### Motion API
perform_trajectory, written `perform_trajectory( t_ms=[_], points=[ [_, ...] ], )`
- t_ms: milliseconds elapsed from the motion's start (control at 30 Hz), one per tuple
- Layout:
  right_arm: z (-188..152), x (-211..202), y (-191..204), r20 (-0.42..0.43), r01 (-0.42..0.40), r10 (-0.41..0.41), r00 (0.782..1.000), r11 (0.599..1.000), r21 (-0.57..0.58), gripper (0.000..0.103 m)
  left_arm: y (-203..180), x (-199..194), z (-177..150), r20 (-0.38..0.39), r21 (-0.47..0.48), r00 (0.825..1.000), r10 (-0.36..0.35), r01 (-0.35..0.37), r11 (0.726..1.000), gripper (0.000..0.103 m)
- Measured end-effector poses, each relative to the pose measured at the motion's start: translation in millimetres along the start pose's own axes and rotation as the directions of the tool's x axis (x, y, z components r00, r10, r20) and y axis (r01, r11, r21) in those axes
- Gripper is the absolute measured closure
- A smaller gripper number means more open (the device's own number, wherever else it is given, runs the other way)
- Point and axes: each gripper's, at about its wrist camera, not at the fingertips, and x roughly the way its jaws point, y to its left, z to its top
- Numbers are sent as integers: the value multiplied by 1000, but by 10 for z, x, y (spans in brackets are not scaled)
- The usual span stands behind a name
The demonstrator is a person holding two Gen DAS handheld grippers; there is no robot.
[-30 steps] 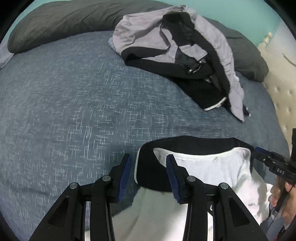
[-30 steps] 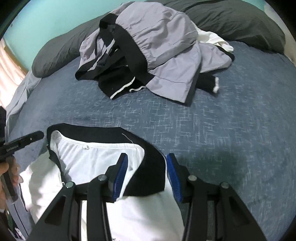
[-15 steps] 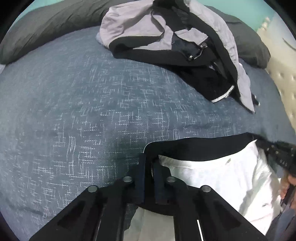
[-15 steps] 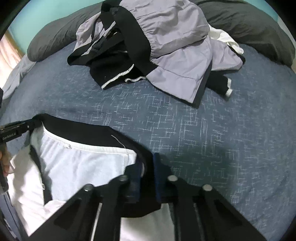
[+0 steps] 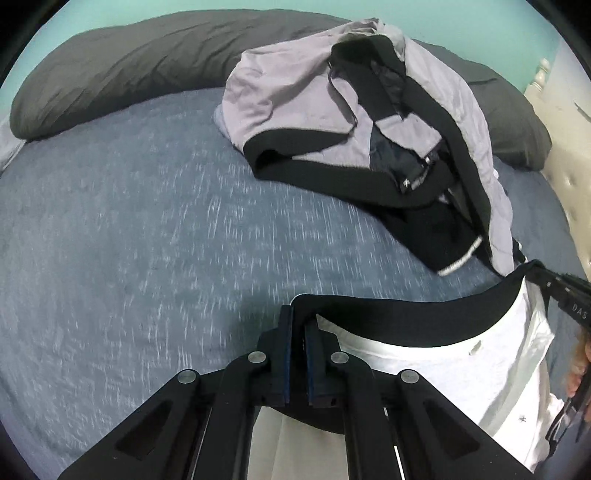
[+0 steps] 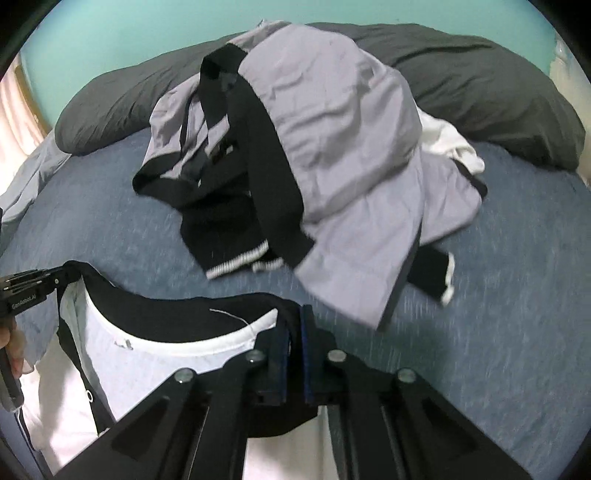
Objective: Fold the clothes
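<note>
Blue bedspread [image 5: 147, 240], grey pillows [image 5: 122, 66], turquoise wall [image 6: 129, 33]

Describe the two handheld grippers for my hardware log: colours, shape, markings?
Both match. The left gripper and right gripper have black angular frames with triangular cut-outs, silver round rivets at the joints, and flat dark-blue pads on their fingers. White lettering marks each side: "DAS" on the right one, "GenRobot.AI" on the left.

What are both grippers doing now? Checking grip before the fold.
Left gripper: shut on the white garment's black band.
Right gripper: shut on the same band.
</note>
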Motion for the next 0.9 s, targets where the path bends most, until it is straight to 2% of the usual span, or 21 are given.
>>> perform_trajectory(
  t_ms=[233,433,567,633,733,767,800,833,900],
  points=[
    [174,196,-51,-10,26,-26,1000,1000,12,98,-27,170,144,-14,8,1000,17,-17,1000,98],
    [66,447,-83,-45,37,-35,998,999,34,98,-3,399,30,-47,9,999,6,-6,1000,98],
    [3,529,-93,-63,9,-6,998,999,46,98,-3,404,1,-43,13,999,-3,4,1000,97],
    [-22,557,-97,-70,-7,10,998,999,50,97,19,374,4,-43,-5,999,-17,17,1000,94],
    [-34,420,-128,-21,-33,34,999,998,48,93,75,301,-1,-47,-32,998,-44,42,999,76],
    [-38,376,-141,-7,-44,44,999,998,50,88,107,259,-13,-43,-50,997,-59,57,997,66],
    [-44,340,-175,-8,-65,65,998,996,69,74,136,213,-25,-39,-68,997,-74,71,995,59],
    [-48,295,-213,-9,-83,85,996,993,88,68,154,176,-34,-38,-77,996,-79,76,994,59],
    [-67,160,-301,18,-124,122,992,985,117,39,183,91,-43,-37,-80,996,-84,81,993,59]
  ],
)
